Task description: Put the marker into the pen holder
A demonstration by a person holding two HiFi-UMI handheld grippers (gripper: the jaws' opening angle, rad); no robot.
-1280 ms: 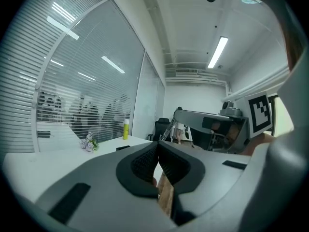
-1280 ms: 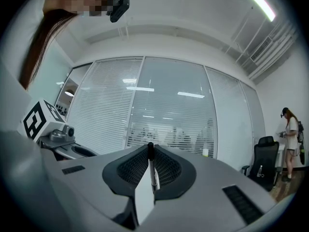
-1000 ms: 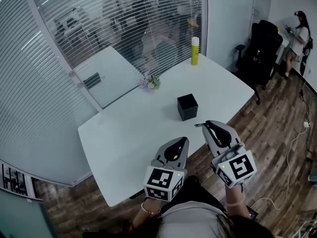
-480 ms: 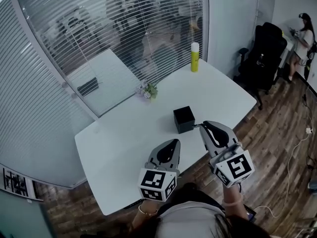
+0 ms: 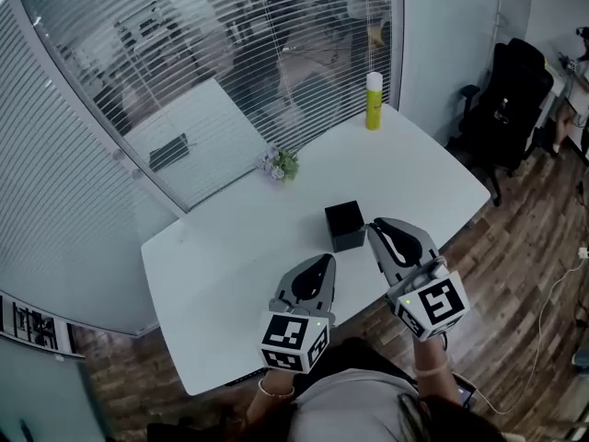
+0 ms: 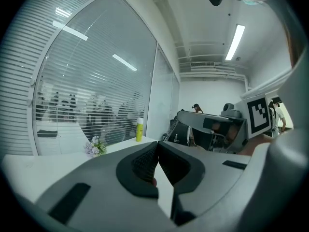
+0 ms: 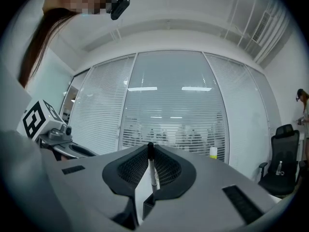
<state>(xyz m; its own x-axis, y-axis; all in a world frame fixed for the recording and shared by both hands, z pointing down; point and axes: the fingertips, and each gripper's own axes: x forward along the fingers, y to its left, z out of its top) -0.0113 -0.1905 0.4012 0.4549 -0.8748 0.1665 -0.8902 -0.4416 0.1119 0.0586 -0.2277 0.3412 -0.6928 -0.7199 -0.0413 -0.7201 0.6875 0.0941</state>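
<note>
the right gripper (image 7: 150, 148) is clenched on the marker (image 7: 151, 168), which runs along the gap between its pads with its black end at the jaw tips. in the head view it hangs over the near edge of the white table (image 5: 221, 256), tips just beside the black pen holder (image 5: 345, 225). the left gripper (image 6: 157, 148), to its left, has its jaws pressed together, grasping nothing.

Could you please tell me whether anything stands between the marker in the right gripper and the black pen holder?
Nothing visible does. The right gripper is shut on the marker, its tips close beside the pen holder on the white table. The flowers and yellow bottle stand farther back, off that path.
</note>
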